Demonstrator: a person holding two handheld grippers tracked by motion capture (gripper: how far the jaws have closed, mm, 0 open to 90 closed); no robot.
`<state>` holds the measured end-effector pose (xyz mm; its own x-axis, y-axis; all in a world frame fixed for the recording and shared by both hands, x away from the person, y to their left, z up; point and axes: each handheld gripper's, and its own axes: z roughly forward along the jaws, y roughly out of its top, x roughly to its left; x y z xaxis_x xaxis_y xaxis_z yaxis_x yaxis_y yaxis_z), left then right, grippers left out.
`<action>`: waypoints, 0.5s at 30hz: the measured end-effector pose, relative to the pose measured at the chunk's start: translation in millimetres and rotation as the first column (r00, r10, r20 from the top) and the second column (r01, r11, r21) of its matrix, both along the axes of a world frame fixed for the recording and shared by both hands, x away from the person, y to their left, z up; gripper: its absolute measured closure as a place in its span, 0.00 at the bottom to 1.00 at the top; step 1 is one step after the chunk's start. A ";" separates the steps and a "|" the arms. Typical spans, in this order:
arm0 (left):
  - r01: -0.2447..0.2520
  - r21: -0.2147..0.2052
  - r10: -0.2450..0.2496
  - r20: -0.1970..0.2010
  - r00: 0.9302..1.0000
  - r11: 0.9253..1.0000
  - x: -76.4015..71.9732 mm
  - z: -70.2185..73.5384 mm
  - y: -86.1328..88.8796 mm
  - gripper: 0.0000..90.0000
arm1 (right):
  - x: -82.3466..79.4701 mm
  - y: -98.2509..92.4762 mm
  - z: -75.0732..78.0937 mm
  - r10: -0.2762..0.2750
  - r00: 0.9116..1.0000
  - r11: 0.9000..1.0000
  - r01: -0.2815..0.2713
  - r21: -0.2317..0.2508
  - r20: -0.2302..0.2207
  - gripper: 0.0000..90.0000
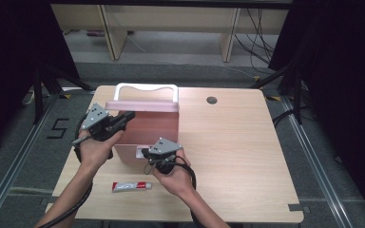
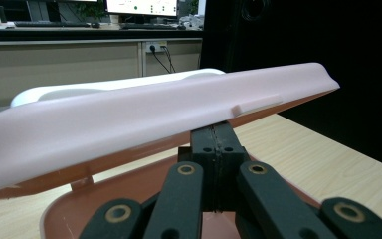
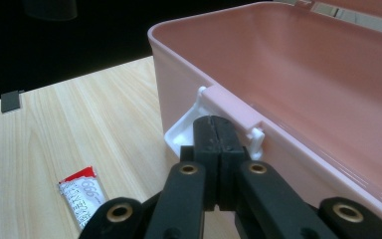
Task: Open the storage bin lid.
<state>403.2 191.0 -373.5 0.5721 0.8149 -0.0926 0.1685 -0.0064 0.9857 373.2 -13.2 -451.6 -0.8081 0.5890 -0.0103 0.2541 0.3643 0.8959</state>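
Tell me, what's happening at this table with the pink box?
A person works on a pink storage box with a hand-held gripper in each hand. The left gripper, jaws shut, is pushed up under the edge of the raised lid. The right gripper, also shut, presses at the white latch on the box's front wall. The box looks empty inside. A small red-and-white tube lies on the wooden table near the person.
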 end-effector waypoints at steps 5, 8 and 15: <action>-0.012 -0.006 0.012 0.005 1.000 1.000 3.6 2.0 2.0 1.00 | 0.0 -0.2 0.0 0.001 1.000 1.000 -0.001 0.000 -0.002 1.00; -0.019 -0.008 0.019 0.004 1.000 1.000 5.6 3.0 3.0 1.00 | 0.0 0.8 -0.8 -0.005 1.000 1.000 0.005 0.012 0.002 1.00; -0.032 -0.007 0.033 0.008 0.999 0.999 10.1 6.7 4.5 1.00 | 0.2 1.1 -1.2 -0.003 1.000 1.000 0.002 0.013 0.008 1.00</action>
<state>413.2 195.5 -366.8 0.5461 0.8325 -0.0938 0.1608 0.0057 0.9870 373.4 -12.0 -452.8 -0.8065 0.5911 -0.0089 0.2481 0.3520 0.9025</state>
